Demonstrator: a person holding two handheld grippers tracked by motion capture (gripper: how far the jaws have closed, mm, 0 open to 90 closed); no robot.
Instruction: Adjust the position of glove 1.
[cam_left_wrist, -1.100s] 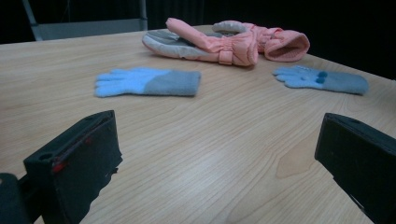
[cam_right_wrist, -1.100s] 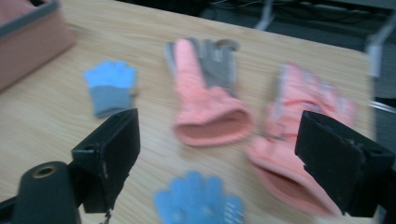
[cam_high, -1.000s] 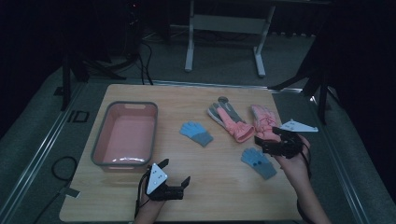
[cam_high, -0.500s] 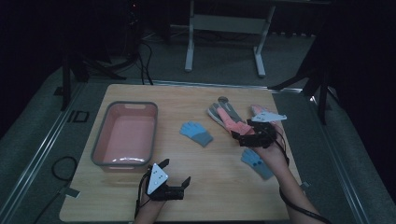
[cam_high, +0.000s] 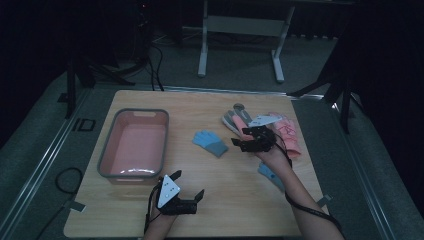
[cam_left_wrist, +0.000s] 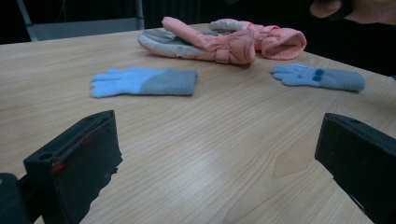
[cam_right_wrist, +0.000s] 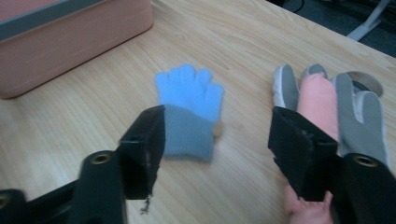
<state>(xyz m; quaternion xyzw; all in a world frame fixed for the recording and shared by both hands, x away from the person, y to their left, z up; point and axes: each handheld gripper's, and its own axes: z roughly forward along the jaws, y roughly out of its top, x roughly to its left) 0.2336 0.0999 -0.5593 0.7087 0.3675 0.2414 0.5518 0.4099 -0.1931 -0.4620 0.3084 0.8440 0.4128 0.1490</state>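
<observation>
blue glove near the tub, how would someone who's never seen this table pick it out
On the wooden table, start at the pink tub on the left and look just right of it. The blue glove lies flat and alone mid-table, sky-blue fingers with a grey cuff; its twin lies by the person's right forearm.

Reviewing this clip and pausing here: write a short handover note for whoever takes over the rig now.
Left claw: open, holding nothing, low over the table's near edge.
Right claw: open, jaws have just been closing, nothing between them, between the blue glove and the pink mitten.
Second blue glove lies by the right forearm; another pink mitten is at the right.
Done: nothing in the bin.
Left: all four gloves, probably into the bin.
</observation>
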